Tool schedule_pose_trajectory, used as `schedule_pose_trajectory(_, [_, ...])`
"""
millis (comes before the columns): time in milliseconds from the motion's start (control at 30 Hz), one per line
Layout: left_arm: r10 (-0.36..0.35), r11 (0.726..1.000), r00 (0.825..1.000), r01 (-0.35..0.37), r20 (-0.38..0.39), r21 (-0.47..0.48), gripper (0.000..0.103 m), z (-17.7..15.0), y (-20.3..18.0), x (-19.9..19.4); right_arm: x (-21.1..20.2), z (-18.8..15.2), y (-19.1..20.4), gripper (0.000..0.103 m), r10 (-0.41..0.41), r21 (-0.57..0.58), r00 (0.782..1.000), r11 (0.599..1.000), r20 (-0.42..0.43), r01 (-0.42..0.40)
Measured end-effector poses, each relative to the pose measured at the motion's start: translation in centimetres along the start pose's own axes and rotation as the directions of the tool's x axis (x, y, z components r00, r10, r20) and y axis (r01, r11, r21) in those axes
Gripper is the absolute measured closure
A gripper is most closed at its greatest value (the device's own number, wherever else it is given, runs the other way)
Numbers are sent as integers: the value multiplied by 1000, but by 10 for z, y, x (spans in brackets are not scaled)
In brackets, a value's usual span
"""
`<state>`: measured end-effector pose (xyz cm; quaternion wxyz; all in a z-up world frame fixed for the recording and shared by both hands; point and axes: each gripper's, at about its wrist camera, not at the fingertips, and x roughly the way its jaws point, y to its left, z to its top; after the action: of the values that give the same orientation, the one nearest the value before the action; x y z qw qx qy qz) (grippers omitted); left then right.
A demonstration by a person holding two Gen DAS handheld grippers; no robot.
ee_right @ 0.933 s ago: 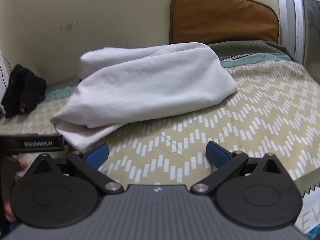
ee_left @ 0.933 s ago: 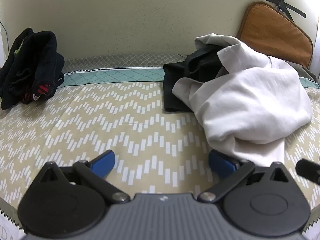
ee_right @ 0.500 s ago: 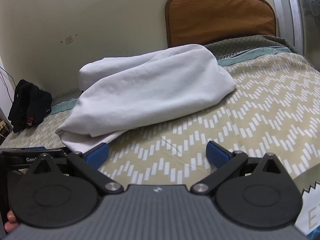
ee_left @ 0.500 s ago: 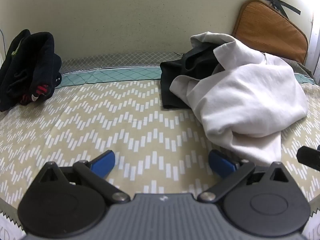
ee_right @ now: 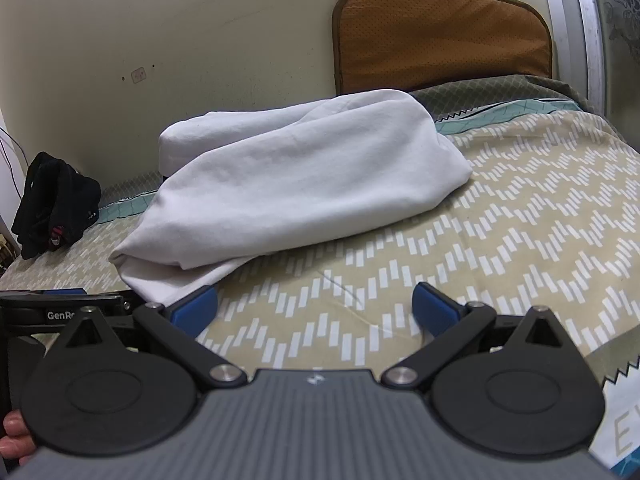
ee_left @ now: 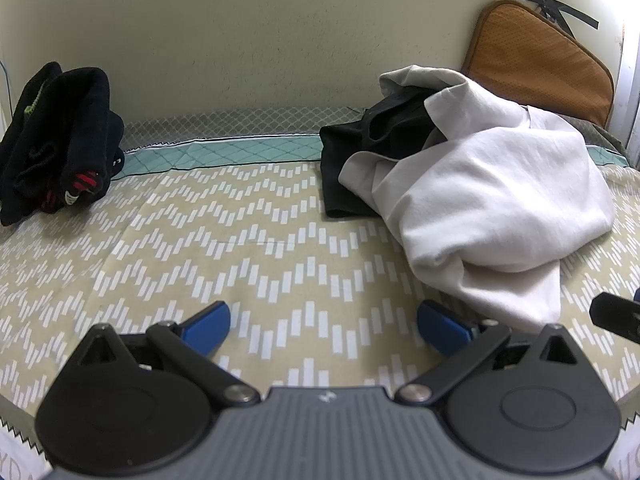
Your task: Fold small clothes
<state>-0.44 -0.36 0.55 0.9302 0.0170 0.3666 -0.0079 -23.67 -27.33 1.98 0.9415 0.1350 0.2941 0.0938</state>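
A crumpled white garment [ee_left: 492,208] lies on the patterned bed sheet [ee_left: 248,248], with a black garment [ee_left: 360,160] tucked under its far left side. In the right wrist view the white garment [ee_right: 296,188] fills the middle and hides the black one. My left gripper [ee_left: 323,322] is open low over the sheet, its right finger close to the white cloth's near corner. My right gripper [ee_right: 314,308] is open too, and its left finger sits beside that same corner. Nothing is held between either pair of fingers.
A pile of black clothes [ee_left: 56,140] rests at the far left by the wall, seen also as a small black pile [ee_right: 52,204] from the right. An orange cushion [ee_right: 440,36] leans on the wall at the bed's head. The left gripper's body [ee_right: 60,312] sits close by on the right gripper's left.
Both grippers have drawn back slightly from the clothes. The garments lie as before, and both grippers stay open.
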Motion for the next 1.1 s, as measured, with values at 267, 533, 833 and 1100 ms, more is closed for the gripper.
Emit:
schedule_pose_trajectory(267, [-1, 1000, 1000, 1, 3, 2, 0, 0, 0, 0, 0, -1, 0, 0, -3, -2, 1000, 1000, 3, 3])
schedule_pose_trajectory(533, [-2, 1000, 999, 3, 37, -31, 0, 0, 7, -4, -9, -4, 0, 42, 31, -10, 999, 999, 45, -31])
schedule_pose_trajectory(833, [-14, 995, 995, 23, 101, -92, 0, 0, 20, -12, -17, 0, 3, 59, 55, -12, 995, 998, 86, -54])
schedule_pose_trajectory(1100, [-5, 966, 995, 31, 100, -257, 0, 3, 57, -7, -14, 36, 21, 57, 120, -48, 990, 992, 74, -116])
